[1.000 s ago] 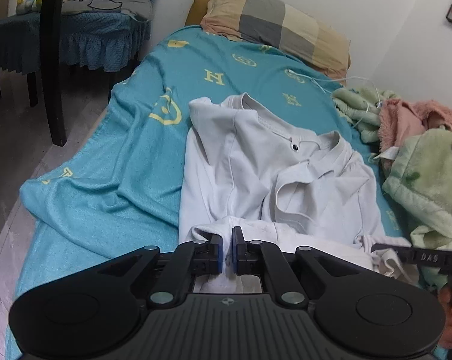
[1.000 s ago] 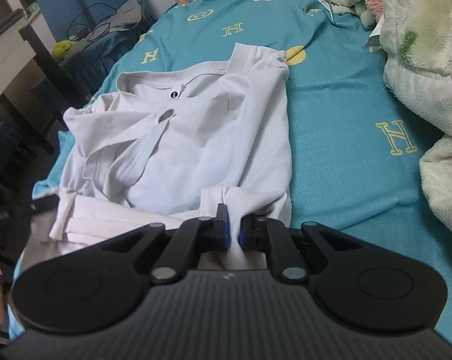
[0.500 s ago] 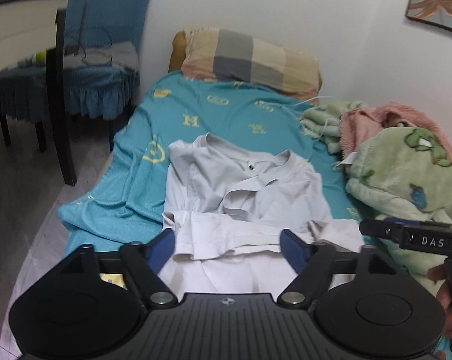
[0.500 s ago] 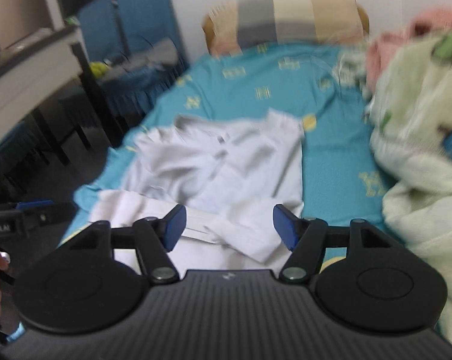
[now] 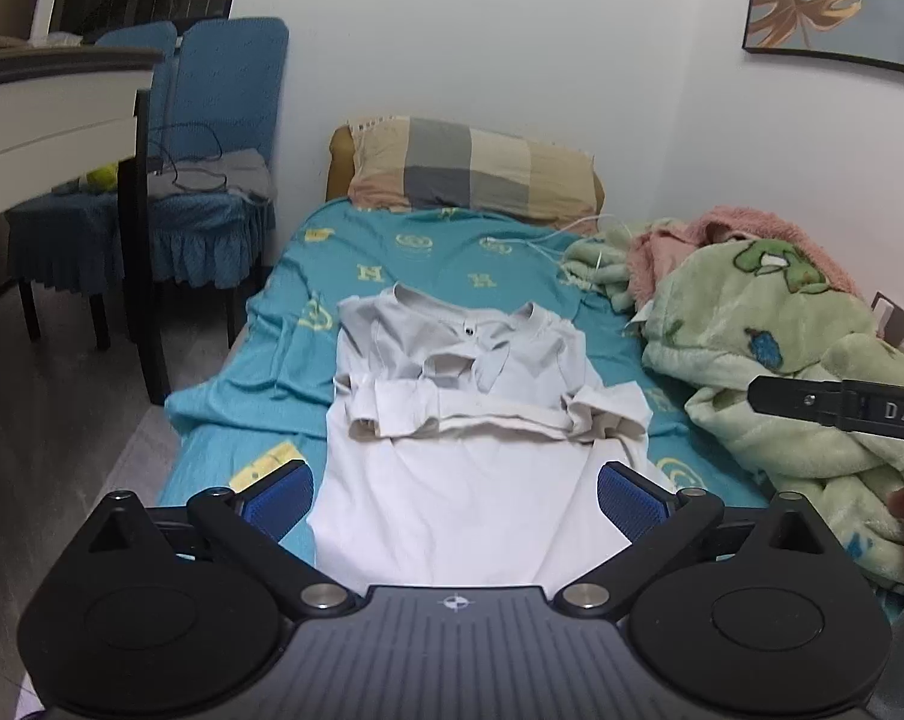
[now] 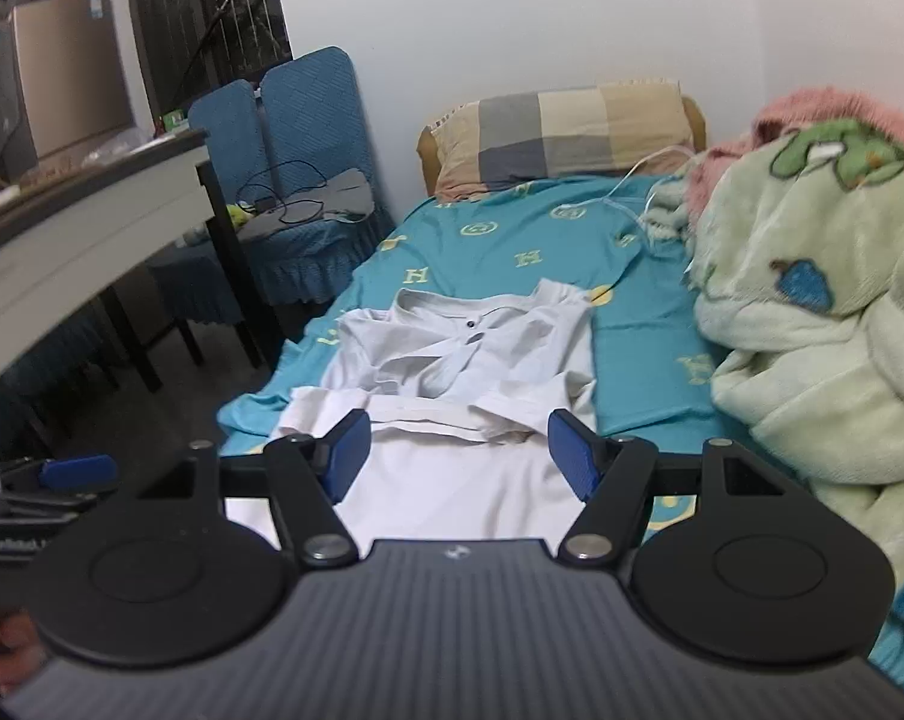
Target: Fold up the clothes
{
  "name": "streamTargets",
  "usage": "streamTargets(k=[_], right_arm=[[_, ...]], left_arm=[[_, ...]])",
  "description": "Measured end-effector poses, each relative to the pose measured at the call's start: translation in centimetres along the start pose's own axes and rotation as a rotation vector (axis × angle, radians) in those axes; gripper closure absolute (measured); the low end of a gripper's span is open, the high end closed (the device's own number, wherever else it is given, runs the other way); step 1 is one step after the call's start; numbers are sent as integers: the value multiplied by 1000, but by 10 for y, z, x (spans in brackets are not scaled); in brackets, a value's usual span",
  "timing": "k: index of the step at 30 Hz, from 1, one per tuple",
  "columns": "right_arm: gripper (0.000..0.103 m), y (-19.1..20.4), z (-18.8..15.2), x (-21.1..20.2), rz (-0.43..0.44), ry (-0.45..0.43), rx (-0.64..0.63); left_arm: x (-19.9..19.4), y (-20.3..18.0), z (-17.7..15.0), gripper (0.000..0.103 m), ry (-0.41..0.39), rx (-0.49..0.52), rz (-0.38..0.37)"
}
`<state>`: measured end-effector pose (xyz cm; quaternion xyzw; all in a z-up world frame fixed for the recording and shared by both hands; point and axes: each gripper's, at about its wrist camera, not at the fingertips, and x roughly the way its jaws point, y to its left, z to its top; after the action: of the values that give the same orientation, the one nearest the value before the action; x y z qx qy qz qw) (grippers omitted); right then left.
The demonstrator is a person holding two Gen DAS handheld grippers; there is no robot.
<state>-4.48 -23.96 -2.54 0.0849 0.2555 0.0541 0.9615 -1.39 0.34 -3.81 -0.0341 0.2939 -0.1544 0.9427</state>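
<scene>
Currently: white shirt [image 5: 458,480] on bed [image 5: 428,252], hem folded up; left gripper [image 5: 452,489] and right gripper [image 6: 459,450] released, above it; next fold needs regrasping.

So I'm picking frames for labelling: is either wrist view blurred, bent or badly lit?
Left wrist view: sharp; fisheye bends the wall picture and desk edge; the white shirt looks washed out near the camera. Right wrist view: the desk at left is smeared, the shirt stays crisp, and the room is dim beneath the desk.
</scene>
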Motion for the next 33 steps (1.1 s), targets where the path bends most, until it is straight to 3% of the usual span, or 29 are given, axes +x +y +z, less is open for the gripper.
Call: streamTargets(k=[6,16,23,33], right_arm=[[35,0,0,21,-23,33,17],[35,1,-6,21,-42,41,14],[35,-3,-9,23,-52,70,34],[36,-29,-12,29,-38,135,195]], left_arm=[[23,10,-4,1,39,-74,-38],[34,14,-5,1,66,-106,-20],[55,27,-13,3,178,-265,-62],[103,61,-40,7,386,-550,-53]])
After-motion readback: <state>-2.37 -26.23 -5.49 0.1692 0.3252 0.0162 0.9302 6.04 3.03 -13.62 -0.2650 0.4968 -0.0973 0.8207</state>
